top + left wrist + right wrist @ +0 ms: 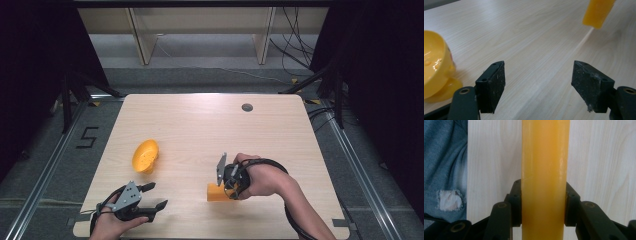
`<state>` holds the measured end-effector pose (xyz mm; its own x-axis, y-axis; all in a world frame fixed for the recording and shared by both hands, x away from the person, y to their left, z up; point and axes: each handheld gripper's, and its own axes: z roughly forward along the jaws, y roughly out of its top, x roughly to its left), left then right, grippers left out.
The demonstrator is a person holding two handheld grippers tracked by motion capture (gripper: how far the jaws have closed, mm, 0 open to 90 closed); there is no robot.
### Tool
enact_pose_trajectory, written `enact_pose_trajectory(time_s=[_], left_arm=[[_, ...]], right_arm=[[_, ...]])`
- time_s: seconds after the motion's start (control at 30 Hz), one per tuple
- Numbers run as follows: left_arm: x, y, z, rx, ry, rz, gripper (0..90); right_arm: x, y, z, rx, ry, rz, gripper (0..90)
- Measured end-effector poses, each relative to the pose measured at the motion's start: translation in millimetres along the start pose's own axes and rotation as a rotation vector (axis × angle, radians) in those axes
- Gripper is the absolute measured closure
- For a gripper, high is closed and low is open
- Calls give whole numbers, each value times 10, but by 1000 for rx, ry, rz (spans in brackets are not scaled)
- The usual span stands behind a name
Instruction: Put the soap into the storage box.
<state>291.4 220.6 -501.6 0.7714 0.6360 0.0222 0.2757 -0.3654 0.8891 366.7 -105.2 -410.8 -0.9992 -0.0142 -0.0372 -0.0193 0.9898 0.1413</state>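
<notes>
On the pale bench (200, 125), our right gripper (223, 186) clamps the orange block (219, 193) across its long axis; our left gripper (152, 196), fingers (491, 85) wide, sits near the yellow bowl (145, 156).

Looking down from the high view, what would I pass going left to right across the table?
Left gripper → yellow bowl → orange block → right gripper, its fingers shut on the block → the person's right hand.

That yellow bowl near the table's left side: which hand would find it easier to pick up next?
Probably the left. The left gripper is open with nothing between its jaws, and the yellow bowl lies just ahead of it. The right gripper is shut on an orange block.
</notes>
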Motion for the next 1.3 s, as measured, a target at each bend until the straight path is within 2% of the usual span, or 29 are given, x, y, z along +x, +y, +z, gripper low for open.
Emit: enact_pose_trajectory(time_s=[0.03, 0.13, 0.17, 0.2, 0.27, 0.33, 0.37, 0.4, 0.53, 0.57, 0.6, 0.67, 0.7, 0.73, 0.77, 0.87, 0.9, 0.93, 0.97, 1.0, 1.03, 1.17, 1.27, 1.3], left_arm=[[-24, 3, 9, -12, -3, -21, 267], [-43, 26, 21, -21, -20, -14, 267], [-58, 29, 29, -29, -29, -23, 267], [-62, 37, 30, -28, -28, -17, 266], [-73, 52, 44, -36, -39, -15, 266], [-66, 78, 53, -40, -51, 18, 266], [-65, 83, 56, -41, -52, 22, 266], [-67, 83, 61, -48, -51, 22, 266], [-72, 85, 63, -50, -51, 13, 266], [-83, 90, 67, -55, -54, -7, 266], [-83, 90, 67, -55, -54, -7, 265], [-88, 105, 76, -58, -63, -2, 265], [-80, 120, 77, -55, -64, 28, 265], [-90, 126, 83, -54, -67, 14, 265], [-96, 140, 90, -60, -71, 25, 265], [-125, 170, 118, -62, -91, 22, 261], [-130, 186, 140, -73, -104, 43, 259], [-130, 186, 140, -73, -104, 43, 259], [-157, 195, 155, -68, -108, 30, 258], [-157, 195, 155, -68, -108, 30, 258], [-149, 213, 165, -64, -118, 63, 258], [-168, 227, 195, -72, -139, 49, 256], [-181, 250, 221, -73, -150, 73, 254], [-201, 245, 230, -73, -159, 45, 254]], right_arm=[[1, 40, 1, 7, 2, -3, 619], [-13, 112, 9, 2, 3, -24, 620], [-12, 159, 9, 7, 3, -19, 619], [-29, 178, 20, -3, 6, -39, 619], [-32, 222, 25, -2, 6, -40, 619], [-50, 282, 34, 3, 9, -52, 620], [-50, 324, 40, 6, 18, -36, 619], [-65, 342, 51, 2, 13, -53, 619], [-81, 420, 65, 18, 17, -48, 619], [-95, 436, 73, 12, 19, -57, 619], [-102, 459, 75, 16, 23, -58, 619], [-112, 478, 82, 9, 23, -64, 620], [-115, 507, 81, 17, 26, -66, 619], [-112, 527, 83, 14, 24, -60, 619], [-111, 552, 86, 15, 29, -55, 619], [-118, 619, 104, 8, 33, -69, 619], [-119, 672, 114, 12, 34, -75, 619], [-105, 688, 110, 21, 27, -62, 619], [-125, 703, 128, 8, 36, -85, 619], [-125, 703, 128, 8, 36, -85, 619], [-120, 739, 131, 18, 36, -90, 619], [-121, 771, 142, 14, 36, -107, 619], [-122, 790, 156, 14, 39, -116, 619], [-113, 796, 156, 20, 42, -108, 619]])
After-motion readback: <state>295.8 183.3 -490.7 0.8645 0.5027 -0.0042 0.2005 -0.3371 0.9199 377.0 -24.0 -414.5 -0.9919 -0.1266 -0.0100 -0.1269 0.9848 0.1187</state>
